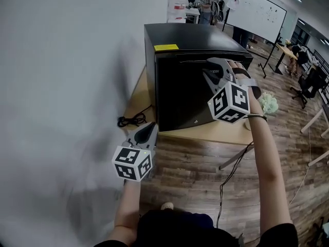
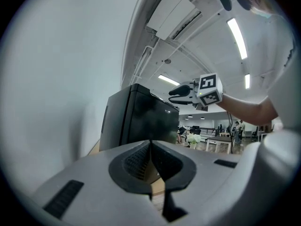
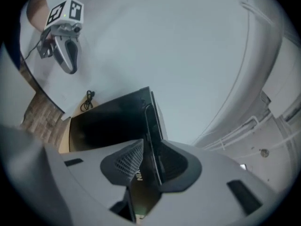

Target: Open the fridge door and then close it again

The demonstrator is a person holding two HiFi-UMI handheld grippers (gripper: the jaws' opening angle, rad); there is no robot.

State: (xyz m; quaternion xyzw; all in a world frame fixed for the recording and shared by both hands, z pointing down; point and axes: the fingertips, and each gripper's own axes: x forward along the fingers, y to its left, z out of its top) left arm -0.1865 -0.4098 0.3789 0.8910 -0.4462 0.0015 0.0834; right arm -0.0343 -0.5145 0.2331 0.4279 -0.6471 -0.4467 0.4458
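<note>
Jaws of the right gripper straddle the door lip, loosely parted; the left gripper has them together, empty. The door is likely stiff and seal-held, so pull at its top lip.

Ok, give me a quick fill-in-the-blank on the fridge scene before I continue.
The fridge is coloured ___. The sticker on its top is ___. The left gripper holds ___. The right gripper has the fridge ___'s top edge between its jaws.
Missing: black; yellow; nothing; door.

White wall, wood-plank floor — whiteboard beyond, strip lights overhead.
</note>
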